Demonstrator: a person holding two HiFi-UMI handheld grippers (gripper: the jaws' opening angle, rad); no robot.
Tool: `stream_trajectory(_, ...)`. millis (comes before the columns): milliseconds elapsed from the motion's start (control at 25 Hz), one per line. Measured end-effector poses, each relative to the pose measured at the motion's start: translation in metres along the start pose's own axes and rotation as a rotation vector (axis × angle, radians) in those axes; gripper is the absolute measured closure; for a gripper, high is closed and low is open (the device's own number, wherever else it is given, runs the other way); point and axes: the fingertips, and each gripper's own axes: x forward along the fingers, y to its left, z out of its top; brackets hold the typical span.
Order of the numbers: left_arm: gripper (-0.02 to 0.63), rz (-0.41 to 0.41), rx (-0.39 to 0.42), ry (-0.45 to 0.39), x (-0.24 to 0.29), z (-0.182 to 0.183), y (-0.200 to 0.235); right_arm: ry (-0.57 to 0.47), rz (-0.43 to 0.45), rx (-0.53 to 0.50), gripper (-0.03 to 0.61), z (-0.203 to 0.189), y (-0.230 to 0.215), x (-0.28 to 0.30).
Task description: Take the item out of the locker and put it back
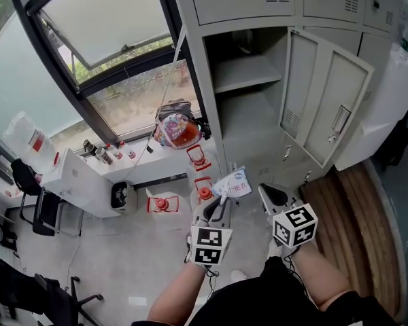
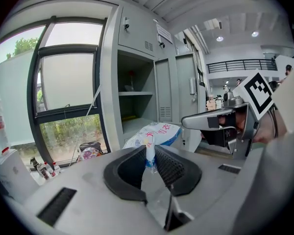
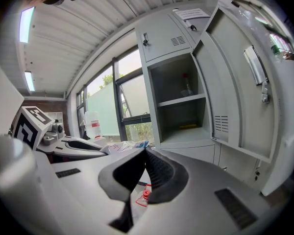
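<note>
A white and blue printed packet (image 1: 234, 183) hangs out in front of the open grey locker (image 1: 253, 117). My left gripper (image 1: 222, 197) is shut on the packet's near edge. In the left gripper view the packet (image 2: 155, 130) sticks up between the dark pads, and the locker compartment (image 2: 135, 99) lies straight behind it. My right gripper (image 1: 266, 191) floats just right of the packet, its jaws shut with nothing between them. The right gripper view shows its tips (image 3: 146, 152) meeting, with the packet (image 3: 121, 145) to their left. The locker door (image 1: 328, 107) stands swung open to the right.
A shelf (image 1: 247, 74) divides the compartment; a small bottle (image 3: 186, 88) stands above it and a yellow thing (image 3: 188, 126) lies below. Red-capped bottles (image 1: 204, 192) and a colourful bag (image 1: 177, 131) sit left of the locker by the window. A white cabinet (image 1: 78, 180) stands further left.
</note>
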Motion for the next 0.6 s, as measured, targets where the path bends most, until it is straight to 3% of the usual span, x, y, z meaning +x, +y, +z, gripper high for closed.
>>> stream_trajectory(600, 0.552, -0.008, 0.002, -0.034, -0.0092, 0.0086, -0.0017, -0.007, -0.013, -0.018, 0.526, 0.0067, 0.0039, -0.005)
